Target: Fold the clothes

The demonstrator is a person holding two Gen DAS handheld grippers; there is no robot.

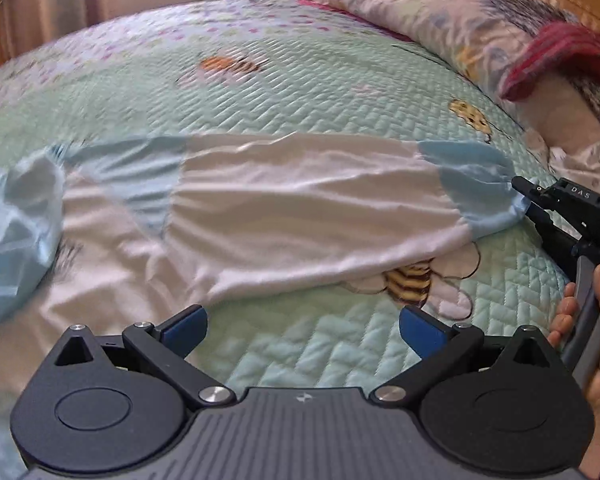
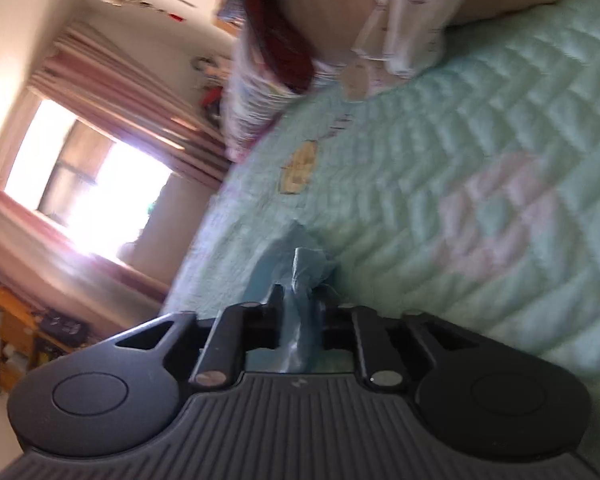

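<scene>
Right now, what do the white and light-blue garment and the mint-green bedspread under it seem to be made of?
White and light-blue garment: thin, soft woven or knit cloth, probably cotton or a blend; it drapes in fine wrinkles, with a slight sheen on the blue end.
Mint-green bedspread: quilted padded fabric; stitched zigzag ridges puff up, printed with bees.

The garment [image 1: 300,208] lies spread on the bed [image 1: 300,92]; pillows [image 1: 440,12] sit behind it (toward the headboard).
</scene>
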